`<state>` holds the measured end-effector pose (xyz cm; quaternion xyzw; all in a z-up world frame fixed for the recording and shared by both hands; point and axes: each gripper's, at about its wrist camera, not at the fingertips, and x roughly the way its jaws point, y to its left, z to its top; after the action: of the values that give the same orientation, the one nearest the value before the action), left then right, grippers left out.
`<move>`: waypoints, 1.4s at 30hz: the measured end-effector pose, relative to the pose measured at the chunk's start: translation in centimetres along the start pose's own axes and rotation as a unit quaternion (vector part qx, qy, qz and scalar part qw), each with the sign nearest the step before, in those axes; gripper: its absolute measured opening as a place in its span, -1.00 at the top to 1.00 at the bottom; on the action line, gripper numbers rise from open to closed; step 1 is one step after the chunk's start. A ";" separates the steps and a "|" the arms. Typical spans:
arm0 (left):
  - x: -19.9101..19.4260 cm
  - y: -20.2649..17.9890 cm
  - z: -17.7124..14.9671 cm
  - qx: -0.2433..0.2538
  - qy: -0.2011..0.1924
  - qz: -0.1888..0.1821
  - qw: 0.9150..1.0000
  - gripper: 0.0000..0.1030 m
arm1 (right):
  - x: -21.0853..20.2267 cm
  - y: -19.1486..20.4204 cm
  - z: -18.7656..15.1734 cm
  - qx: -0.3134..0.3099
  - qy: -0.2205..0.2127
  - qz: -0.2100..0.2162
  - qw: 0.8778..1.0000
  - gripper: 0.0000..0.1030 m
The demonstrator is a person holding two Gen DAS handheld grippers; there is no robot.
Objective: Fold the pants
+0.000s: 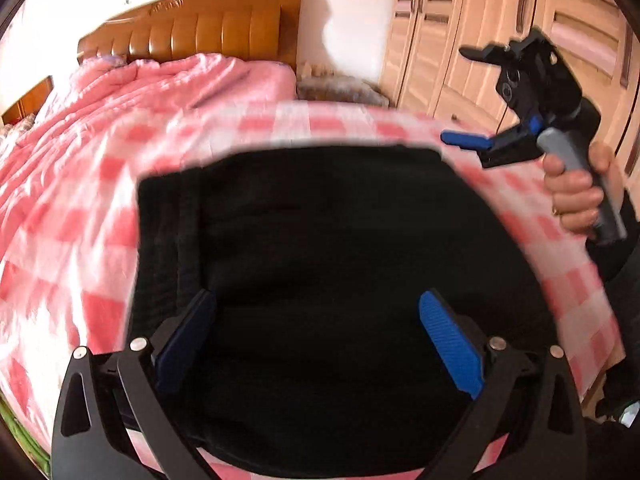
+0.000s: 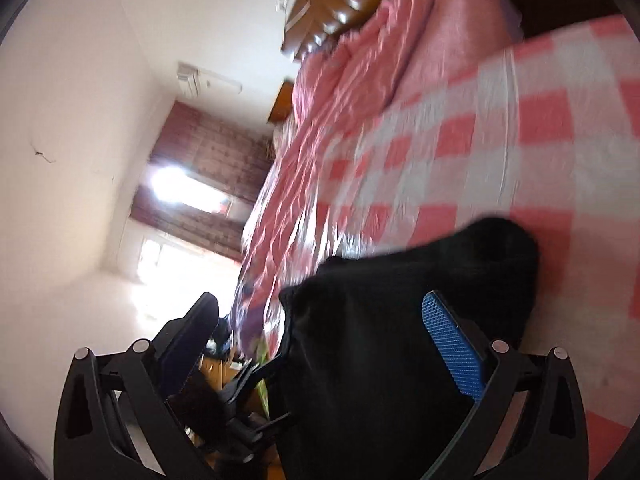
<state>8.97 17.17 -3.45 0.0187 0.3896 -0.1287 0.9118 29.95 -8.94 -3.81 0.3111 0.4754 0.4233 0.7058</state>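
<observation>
Here my left gripper (image 1: 316,344) hovers over the folded black pants (image 1: 328,248), jaws spread wide and empty; the pants lie flat on the pink-checked bed sheet (image 1: 92,208); off to the right, a hand (image 1: 576,196) holds my right gripper (image 1: 476,100) raised, jaws parted, clear of the cloth.
</observation>
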 end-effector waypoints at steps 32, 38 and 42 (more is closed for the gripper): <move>0.3 0.5 -0.3 0.003 -0.006 -0.007 1.000 -0.97 | -1.7 5.5 -15.0 -0.126 0.009 -0.030 0.991 -0.90; 0.3 -0.1 -0.1 0.002 -0.006 0.016 1.000 -0.97 | -0.9 7.7 -16.6 -0.181 0.026 -0.007 0.983 -0.92; 0.3 0.0 -0.2 0.002 -0.008 0.016 1.000 -0.97 | 2.6 6.3 -16.9 -0.176 0.050 -0.019 0.983 -0.92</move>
<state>9.03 17.13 -3.87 0.0253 0.3813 -0.1151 0.9169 12.73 -3.15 -5.62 0.1518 0.4342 0.5020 0.7324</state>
